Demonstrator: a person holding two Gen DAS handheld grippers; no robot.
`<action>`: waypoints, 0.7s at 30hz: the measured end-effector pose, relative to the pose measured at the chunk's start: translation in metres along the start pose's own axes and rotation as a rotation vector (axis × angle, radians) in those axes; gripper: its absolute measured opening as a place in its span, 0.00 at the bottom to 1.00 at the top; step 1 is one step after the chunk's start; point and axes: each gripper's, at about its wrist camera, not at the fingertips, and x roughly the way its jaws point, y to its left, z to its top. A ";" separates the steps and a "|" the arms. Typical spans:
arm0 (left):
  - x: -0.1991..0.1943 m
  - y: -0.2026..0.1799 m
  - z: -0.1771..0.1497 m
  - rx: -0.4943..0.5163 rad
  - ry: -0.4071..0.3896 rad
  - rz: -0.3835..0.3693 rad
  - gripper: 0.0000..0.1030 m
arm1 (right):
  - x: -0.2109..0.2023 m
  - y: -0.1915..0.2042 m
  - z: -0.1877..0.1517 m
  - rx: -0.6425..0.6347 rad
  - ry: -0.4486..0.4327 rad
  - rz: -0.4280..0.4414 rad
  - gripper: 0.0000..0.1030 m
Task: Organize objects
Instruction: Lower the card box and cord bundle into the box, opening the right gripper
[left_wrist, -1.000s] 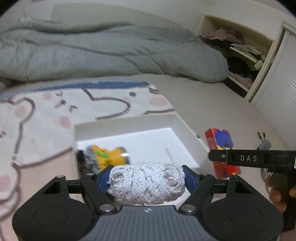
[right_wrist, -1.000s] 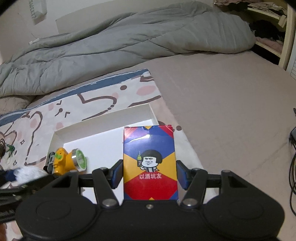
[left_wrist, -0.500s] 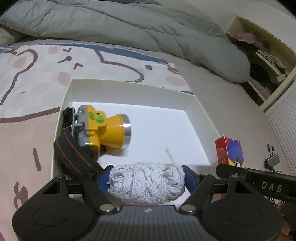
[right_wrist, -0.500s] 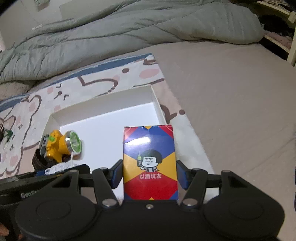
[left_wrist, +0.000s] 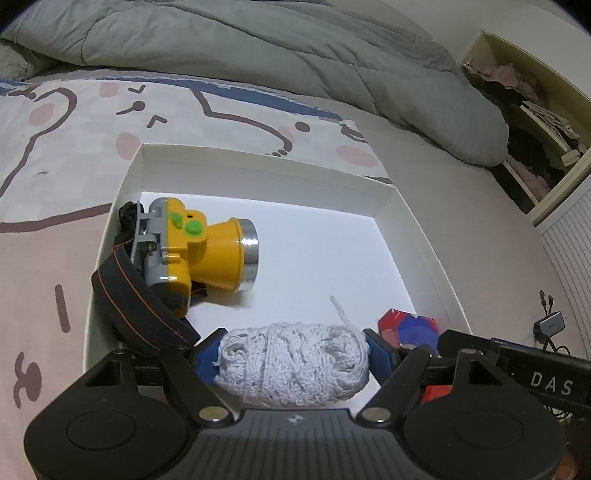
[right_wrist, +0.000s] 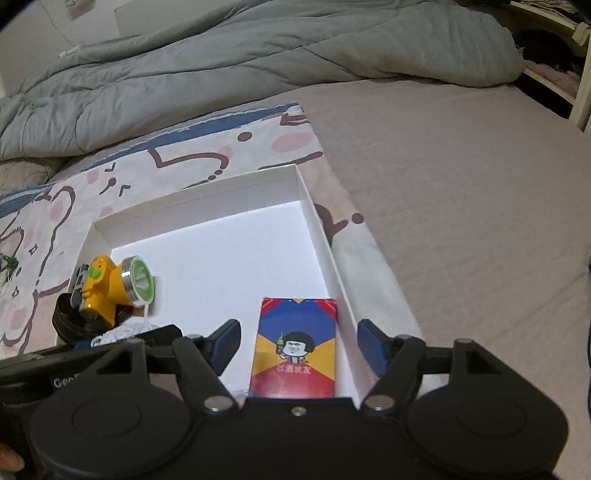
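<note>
My left gripper (left_wrist: 293, 356) is shut on a white ball of string (left_wrist: 291, 363) and holds it over the near edge of the white box (left_wrist: 258, 170). A yellow headlamp (left_wrist: 195, 247) with a black strap lies inside the box at the left; it also shows in the right wrist view (right_wrist: 110, 291). My right gripper (right_wrist: 297, 345) is open, its fingers wide apart. The red, blue and yellow card box (right_wrist: 295, 347) lies flat between them on the box floor (right_wrist: 229, 258) by the right wall. The card box shows partly in the left wrist view (left_wrist: 408, 326).
The white box sits on a cartoon-print blanket (left_wrist: 55, 147) on a bed. A grey duvet (left_wrist: 258, 55) is heaped behind. An open shelf with clothes (left_wrist: 528, 122) stands at the far right. A cable and adapter (left_wrist: 550, 321) lie at the right.
My right gripper has opened and let go of the card box, which now lies in the white box. My left gripper moved lower and closer over the box with the string.
</note>
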 end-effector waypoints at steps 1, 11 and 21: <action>0.001 -0.001 0.000 -0.002 0.001 0.000 0.75 | 0.000 -0.001 0.000 0.000 -0.003 -0.006 0.63; -0.001 -0.007 0.002 0.023 0.017 -0.018 0.80 | -0.003 -0.010 0.001 0.036 -0.001 0.012 0.54; -0.024 -0.003 0.010 0.124 -0.039 0.032 0.75 | 0.001 0.002 -0.001 -0.003 0.112 0.068 0.38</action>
